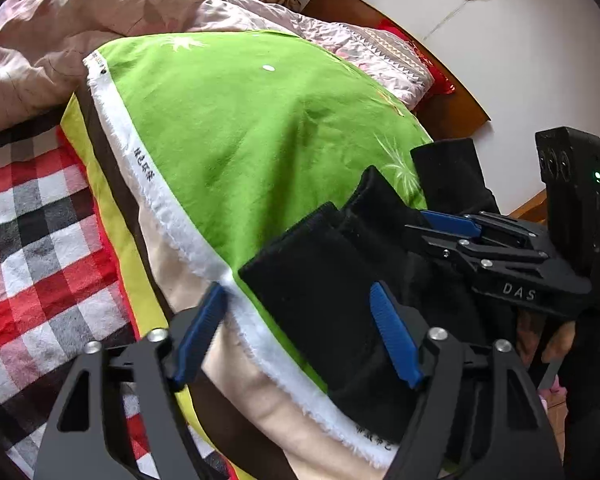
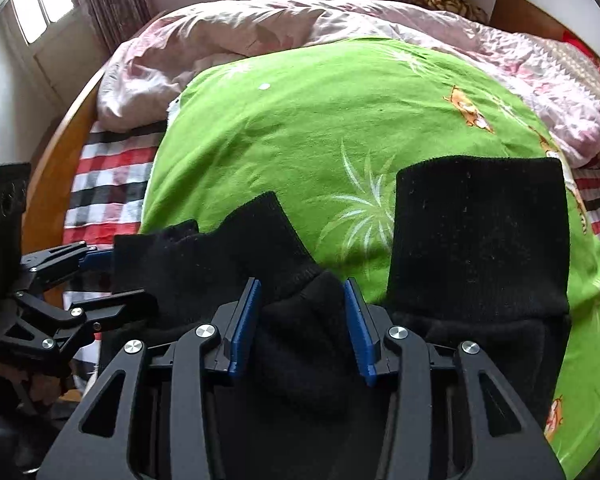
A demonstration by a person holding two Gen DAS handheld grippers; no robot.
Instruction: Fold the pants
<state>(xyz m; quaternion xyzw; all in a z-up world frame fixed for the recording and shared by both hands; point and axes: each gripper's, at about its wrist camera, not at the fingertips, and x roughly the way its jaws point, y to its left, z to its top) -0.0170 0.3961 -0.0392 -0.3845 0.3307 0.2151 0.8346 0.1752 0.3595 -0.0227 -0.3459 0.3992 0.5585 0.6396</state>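
Black pants point(image 2: 476, 236) lie at the near edge of the green sheet point(image 2: 320, 128) on the bed. Right claw point(image 2: 304, 320) pinching bunched cuff fabric; left claw point(image 1: 300, 332) spread around the other cuff, pads not pressing. Grasp step. Next: left must clamp before lifting.
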